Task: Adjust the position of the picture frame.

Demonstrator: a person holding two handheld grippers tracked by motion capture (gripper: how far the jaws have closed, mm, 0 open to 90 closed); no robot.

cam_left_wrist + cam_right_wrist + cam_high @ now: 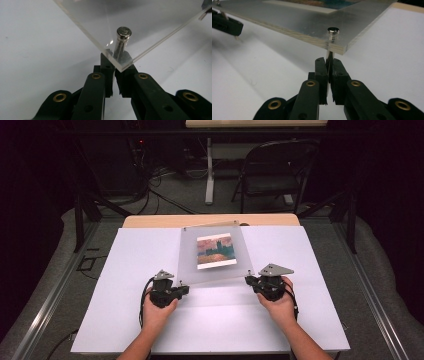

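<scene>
Lifting seems to be the point here: the clear acrylic frame (215, 255) with its small landscape print (215, 251) sits near the middle of the white tabletop (125, 320), its near edge raised and its far edge down toward the wooden strip (150, 221) at the back. You hold it by its two near corners, and that makes sense, since a wide, stiff panel tips or twists if carried from one point.

At each near corner a metal standoff pin passes through the panel. Your left tool (115, 65) is clamped on the shaft of the left pin (123, 35) just under the clear sheet, the jaws drawn in tight on either side of it. Your right tool (328, 65) is likewise clenched on the right pin (333, 32) below the layered edge, where a clear sheet lies over a pale backing. Gripping the pins rather than the panel keeps the jaws off the glossy face and gives a round, firm hold.

Your hands sit well apart and roughly level with each other, which I judge keeps the panel from racking. The risk is a pin slipping or turning if one side rises faster. Beyond the tabletop stand a folding chair (272, 170) and cables (160, 195) on the floor.
</scene>
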